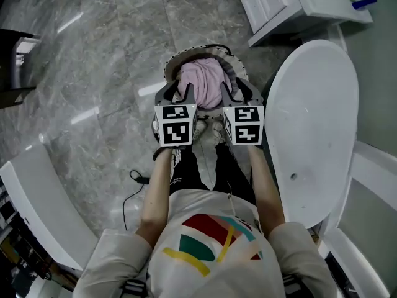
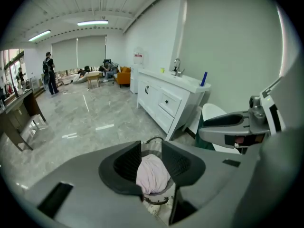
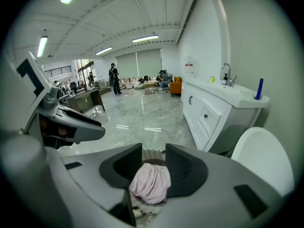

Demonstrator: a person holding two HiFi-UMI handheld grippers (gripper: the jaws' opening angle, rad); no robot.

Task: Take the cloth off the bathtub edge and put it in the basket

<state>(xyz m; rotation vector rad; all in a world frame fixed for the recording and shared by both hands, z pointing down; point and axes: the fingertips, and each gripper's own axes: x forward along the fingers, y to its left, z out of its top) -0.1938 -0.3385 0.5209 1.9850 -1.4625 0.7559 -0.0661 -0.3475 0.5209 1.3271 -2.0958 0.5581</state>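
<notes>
Cloth (image 1: pixel 203 82), pink, bunched in basket (image 1: pixel 169 69) on floor, off tub (image 1: pixel 313 123). Just past both grippers at 12 o'clock. Left gripper (image 1: pixel 178 95) and right gripper (image 1: pixel 234 93) equally near, jaws part open, holding nothing.

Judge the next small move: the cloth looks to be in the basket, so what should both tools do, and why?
Probably lift both clear and stop. The crumpled pink cloth lies inside the round basket on the grey marble floor; the left tool and the right tool hang above it, jaws apart, gripping nothing.
</notes>
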